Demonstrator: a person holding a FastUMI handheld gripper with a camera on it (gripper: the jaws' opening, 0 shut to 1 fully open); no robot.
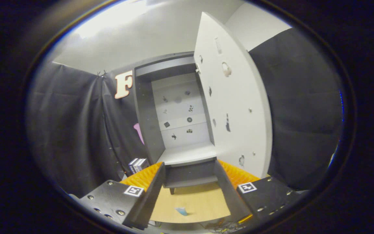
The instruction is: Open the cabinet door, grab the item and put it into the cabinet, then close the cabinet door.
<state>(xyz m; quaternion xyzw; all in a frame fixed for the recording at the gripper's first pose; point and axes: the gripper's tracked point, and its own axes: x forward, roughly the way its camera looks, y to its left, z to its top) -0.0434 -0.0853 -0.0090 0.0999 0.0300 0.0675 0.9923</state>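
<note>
On the wooden table (pixel 203 201), the blue item (pixel 181 211) lies between spread jaws; cabinet door (pixel 232 100) open.

cabinet (pixel 148 130): grey, upright | door (pixel 232 107): swung open | item (pixel 181 211): blue, on table

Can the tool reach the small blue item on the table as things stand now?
Probably yes. The tool is open, and the small blue item lies on the bare table between its fingers, with nothing in between.

Wooden table (pixel 203 201); boxes (pixel 137 165) stacked left of cabinet; black cloth wall (pixel 70 130); white ceiling (pixel 141 35).
</note>
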